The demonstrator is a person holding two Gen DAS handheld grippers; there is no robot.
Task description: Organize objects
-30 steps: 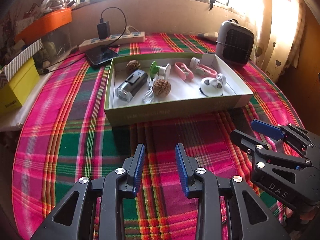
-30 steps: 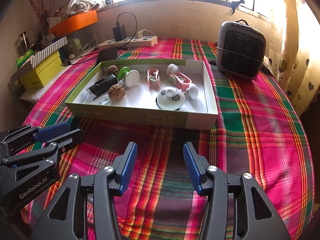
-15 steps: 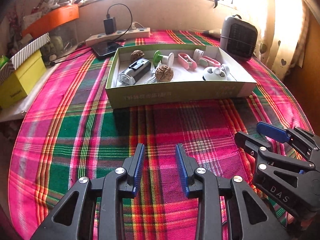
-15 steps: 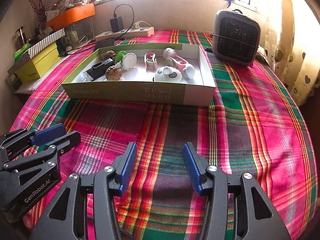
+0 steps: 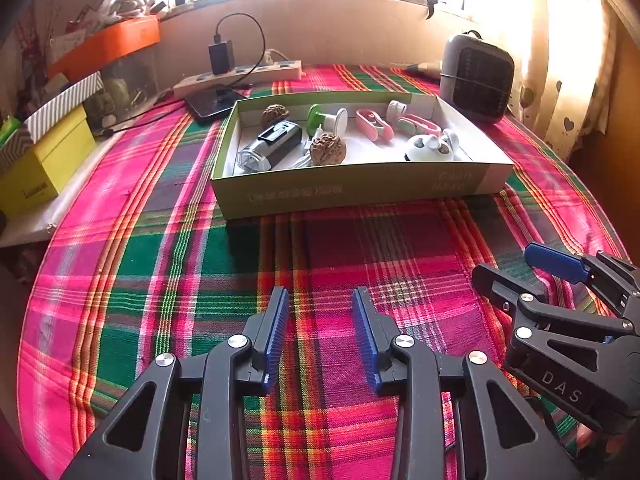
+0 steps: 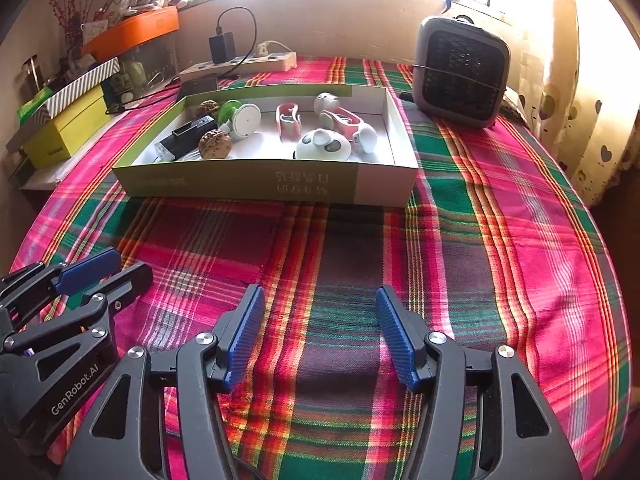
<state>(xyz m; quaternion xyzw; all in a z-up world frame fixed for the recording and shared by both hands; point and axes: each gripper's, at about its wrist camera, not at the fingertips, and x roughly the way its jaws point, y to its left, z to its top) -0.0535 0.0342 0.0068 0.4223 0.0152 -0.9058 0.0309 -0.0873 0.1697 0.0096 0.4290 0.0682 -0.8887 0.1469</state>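
Observation:
A shallow green and white box (image 5: 352,190) (image 6: 240,180) stands on the plaid tablecloth ahead of both grippers. In it lie a black and silver flashlight (image 5: 270,146), two walnuts (image 5: 328,150), a green and white spool (image 6: 240,118), pink clips (image 5: 374,124) and a white panda-faced gadget (image 6: 324,146). My left gripper (image 5: 320,328) is open and empty, low over the cloth well short of the box. My right gripper (image 6: 320,328) is open and empty, beside it on the right; it also shows in the left wrist view (image 5: 532,272).
A grey fan heater (image 6: 460,70) stands at the back right. A power strip with a charger (image 5: 240,74) and a dark phone (image 5: 214,102) lie behind the box. Yellow and striped boxes (image 5: 40,160) and an orange tray (image 6: 132,30) sit off the left edge.
Both grippers have drawn back from the box and stayed open. The box and its contents have not moved.

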